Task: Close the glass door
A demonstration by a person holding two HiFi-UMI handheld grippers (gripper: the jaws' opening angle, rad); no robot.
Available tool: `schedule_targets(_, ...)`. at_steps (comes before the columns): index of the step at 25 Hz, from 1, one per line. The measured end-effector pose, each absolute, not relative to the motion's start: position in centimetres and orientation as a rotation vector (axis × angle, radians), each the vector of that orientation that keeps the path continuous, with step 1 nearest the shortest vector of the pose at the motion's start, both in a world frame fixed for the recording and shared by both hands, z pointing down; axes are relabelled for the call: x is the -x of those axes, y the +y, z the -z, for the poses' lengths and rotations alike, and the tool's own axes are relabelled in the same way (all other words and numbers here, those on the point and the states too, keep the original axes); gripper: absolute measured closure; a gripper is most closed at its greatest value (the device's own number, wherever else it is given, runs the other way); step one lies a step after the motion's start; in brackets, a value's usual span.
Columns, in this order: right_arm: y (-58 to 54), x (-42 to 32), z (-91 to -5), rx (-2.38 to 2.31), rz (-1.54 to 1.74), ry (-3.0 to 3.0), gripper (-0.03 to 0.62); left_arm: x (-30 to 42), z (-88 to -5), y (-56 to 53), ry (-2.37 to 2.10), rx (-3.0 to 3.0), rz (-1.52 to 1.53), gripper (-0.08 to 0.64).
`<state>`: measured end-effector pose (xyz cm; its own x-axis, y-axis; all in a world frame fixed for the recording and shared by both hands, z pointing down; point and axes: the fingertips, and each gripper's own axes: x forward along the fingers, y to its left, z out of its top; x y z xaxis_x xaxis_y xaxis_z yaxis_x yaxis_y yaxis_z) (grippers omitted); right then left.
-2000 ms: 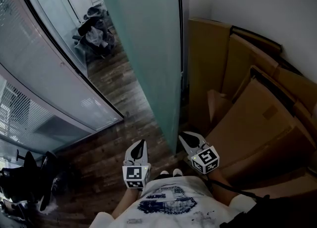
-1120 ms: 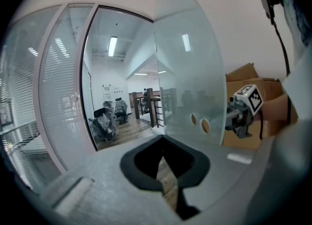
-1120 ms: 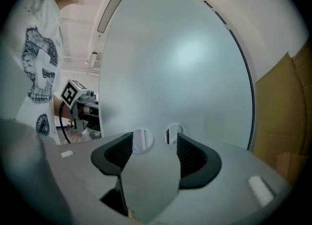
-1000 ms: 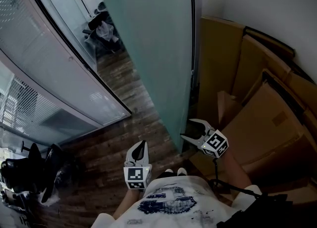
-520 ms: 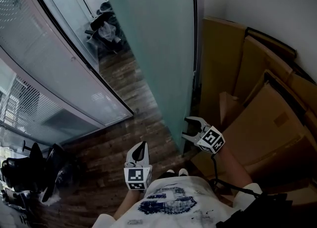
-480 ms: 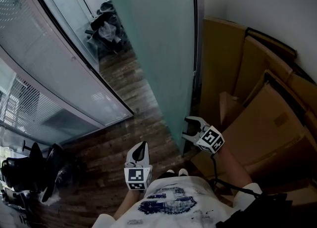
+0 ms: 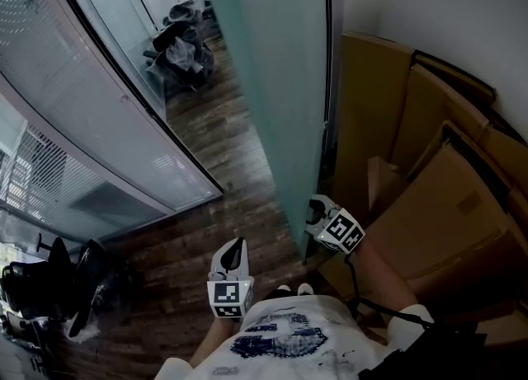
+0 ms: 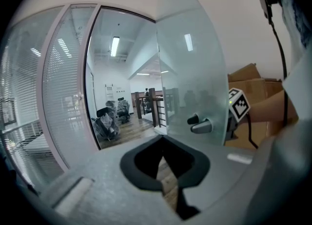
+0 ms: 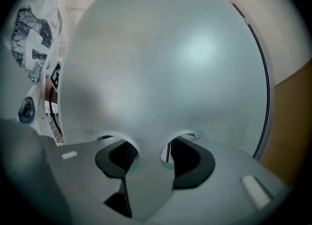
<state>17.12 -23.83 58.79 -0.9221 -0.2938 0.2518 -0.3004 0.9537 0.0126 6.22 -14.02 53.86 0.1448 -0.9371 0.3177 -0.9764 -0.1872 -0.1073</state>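
The glass door is swung wide open, almost back against the cardboard boxes on the right. The right gripper is tucked behind its free edge with the door handle between its jaws, which have just been closing and look to be pinching it now. I'd get that grip properly snug before pulling, then swing the door round in a smooth arc, not yanking it sideways, while the left gripper hangs low out front, jaws together and empty, clear of the door's path.
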Motion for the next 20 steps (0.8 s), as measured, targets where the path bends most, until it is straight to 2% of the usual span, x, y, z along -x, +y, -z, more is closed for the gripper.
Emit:
schedule_targets(10,-24.2,-15.7,-58.8,-0.453,-0.028,-2.875,0.388,-6.1,-54.3,-14.1,-1.922,-2.256,-0.471,0.557)
schedule_targets(20,-25.0,-13.5,-58.8,-0.534,-0.072,-2.886,0.428,-5.3,-54.1,-13.2,-1.966,-2.197,-0.468,0.557)
